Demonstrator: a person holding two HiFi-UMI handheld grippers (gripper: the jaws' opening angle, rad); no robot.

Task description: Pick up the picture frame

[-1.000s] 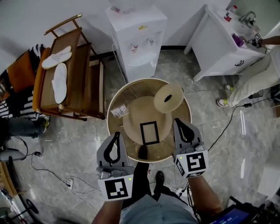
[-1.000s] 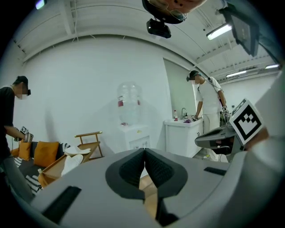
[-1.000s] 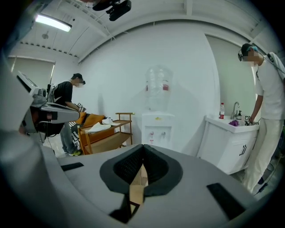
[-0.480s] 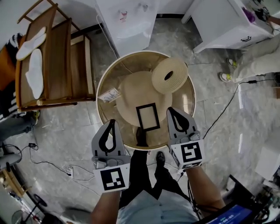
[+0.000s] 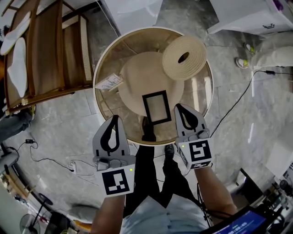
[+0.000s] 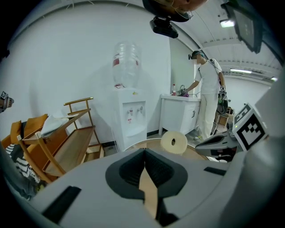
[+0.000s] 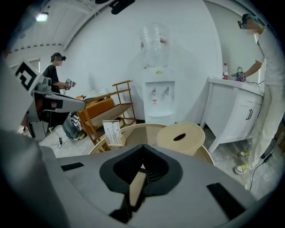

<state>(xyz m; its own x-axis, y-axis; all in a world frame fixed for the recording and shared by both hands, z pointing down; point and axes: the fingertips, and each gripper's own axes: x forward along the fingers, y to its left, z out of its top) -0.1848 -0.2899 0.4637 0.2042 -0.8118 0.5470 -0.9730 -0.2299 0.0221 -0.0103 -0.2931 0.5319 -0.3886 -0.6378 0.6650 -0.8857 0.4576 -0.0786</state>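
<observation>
The black picture frame (image 5: 156,107) lies flat on a round beige base at the middle of the round glass-topped table (image 5: 103,107). My left gripper (image 5: 114,118) hovers at the table's near-left rim, shut and with nothing in it; its tips (image 6: 144,153) meet. My right gripper (image 5: 178,106) is just right of the frame's near corner, also shut and empty (image 7: 143,148). In both gripper views the gripper bodies hide the frame.
A cream ring-shaped roll (image 5: 184,57) stands on the table's far right, and a printed card (image 5: 108,82) at its left. A wooden rack (image 5: 46,50) with white slippers is on the left. A water dispenser (image 6: 129,116) and a white cabinet (image 5: 247,13) stand behind. A person (image 6: 207,98) is at the cabinet.
Both grippers have sunk toward the table, still shut. The head view has closed in, so the table and frame look larger. The right gripper now sits beside the frame's corner.
</observation>
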